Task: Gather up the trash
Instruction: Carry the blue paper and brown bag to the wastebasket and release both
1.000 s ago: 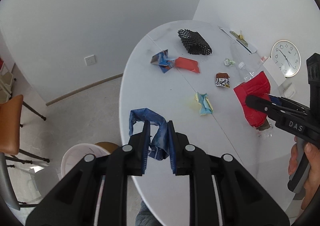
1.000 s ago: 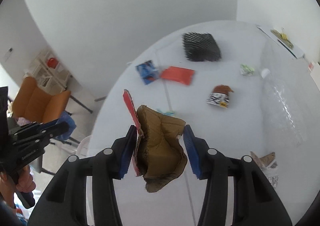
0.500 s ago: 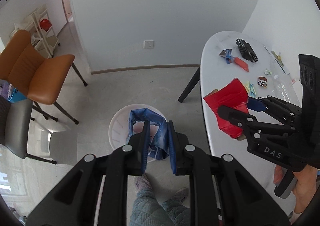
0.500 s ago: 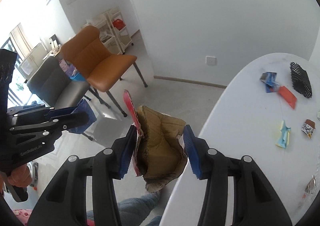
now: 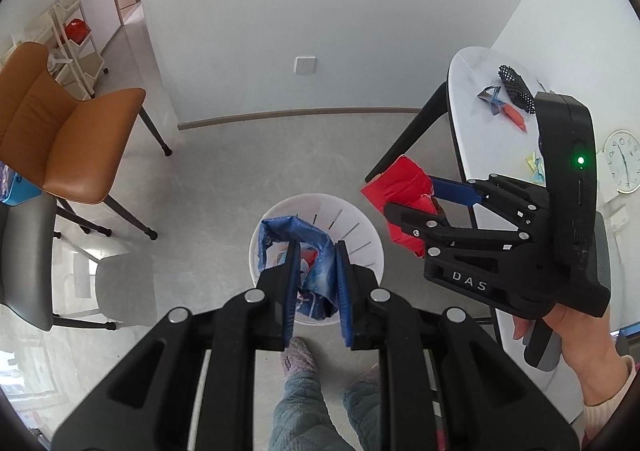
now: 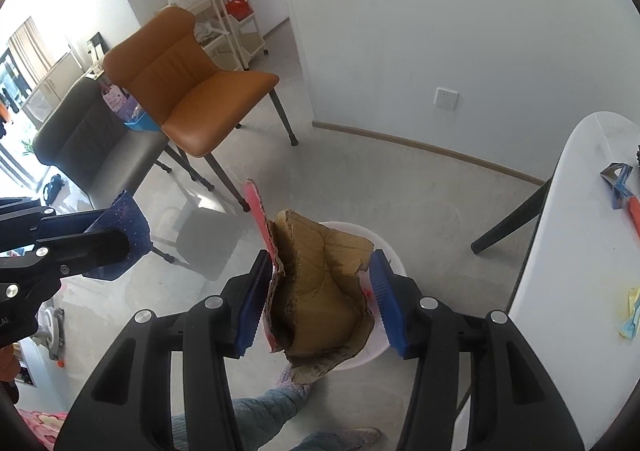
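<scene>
Bright, even daylight; window glare upper left; soft chair shadows; fisheye edge bending, dark corners.

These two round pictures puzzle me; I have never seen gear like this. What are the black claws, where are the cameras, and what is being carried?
A person holds a two-finger gripper in each hand; each carries a fisheye camera looking along its fingers. In the left view, the left gripper pinches a crumpled blue wrapper above a white bin on the floor. In the right view, the right gripper is just opening around a torn red cardboard piece over that bin. More scraps lie on the white table.
</scene>
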### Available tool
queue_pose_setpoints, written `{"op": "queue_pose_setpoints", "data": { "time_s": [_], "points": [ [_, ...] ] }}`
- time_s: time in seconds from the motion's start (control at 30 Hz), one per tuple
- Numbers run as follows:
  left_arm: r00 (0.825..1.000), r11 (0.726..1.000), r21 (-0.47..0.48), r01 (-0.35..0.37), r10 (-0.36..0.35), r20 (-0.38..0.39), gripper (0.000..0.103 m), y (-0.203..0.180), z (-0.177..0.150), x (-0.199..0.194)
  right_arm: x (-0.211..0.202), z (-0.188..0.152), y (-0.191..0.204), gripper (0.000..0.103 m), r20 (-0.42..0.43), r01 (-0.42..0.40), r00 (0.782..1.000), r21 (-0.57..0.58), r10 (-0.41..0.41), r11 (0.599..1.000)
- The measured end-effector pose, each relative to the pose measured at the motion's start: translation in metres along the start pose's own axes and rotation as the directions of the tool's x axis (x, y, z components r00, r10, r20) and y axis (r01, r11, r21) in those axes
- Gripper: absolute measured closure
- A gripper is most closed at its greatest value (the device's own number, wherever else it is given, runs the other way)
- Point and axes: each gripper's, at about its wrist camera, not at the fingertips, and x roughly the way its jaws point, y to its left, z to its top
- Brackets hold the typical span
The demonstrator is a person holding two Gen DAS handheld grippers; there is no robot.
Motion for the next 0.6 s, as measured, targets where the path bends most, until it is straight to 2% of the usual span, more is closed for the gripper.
{"op": "queue_pose_setpoints", "data": {
  "time_s": [0.1, 0.17, 0.23, 0.43, 0.6],
  "points": [
    [1.000, 1.000, 0.009, 0.008, -0.008, -0.025, 0.086, 0.011, 0.003, 0.012, 0.014, 0.000, 0.002, 0.047, -0.032, -0.005, 0.999, 0.007, 0.005, 1.000],
    [0.999, 1.000, 0.012, 0.015, -0.015, -0.037, 0.086, 0.016, 0.005, 0.018, 0.019, 0.000, 0.003, 0.039, -0.037, 0.009, 0.999, 0.010, -0.009, 1.000],
    [0.999, 0.999, 0.024, 0.022, -0.021, -0.046, 0.086, 0.017, 0.005, 0.023, 0.019, 0.000, 0.003, 0.036, -0.036, 0.019, 0.999, 0.021, -0.018, 1.000],
    [0.996, 0.997, 0.050, 0.056, -0.053, -0.067, 0.086, 0.018, 0.008, 0.037, 0.003, 0.000, -0.006, 0.025, -0.013, 0.055, 0.998, 0.046, -0.054, 0.997],
    [0.993, 0.994, 0.074, 0.086, -0.080, -0.086, 0.086, 0.011, 0.008, 0.052, -0.022, 0.003, -0.017, 0.024, 0.033, 0.089, 0.995, 0.089, -0.093, 0.992]
  ]
}}
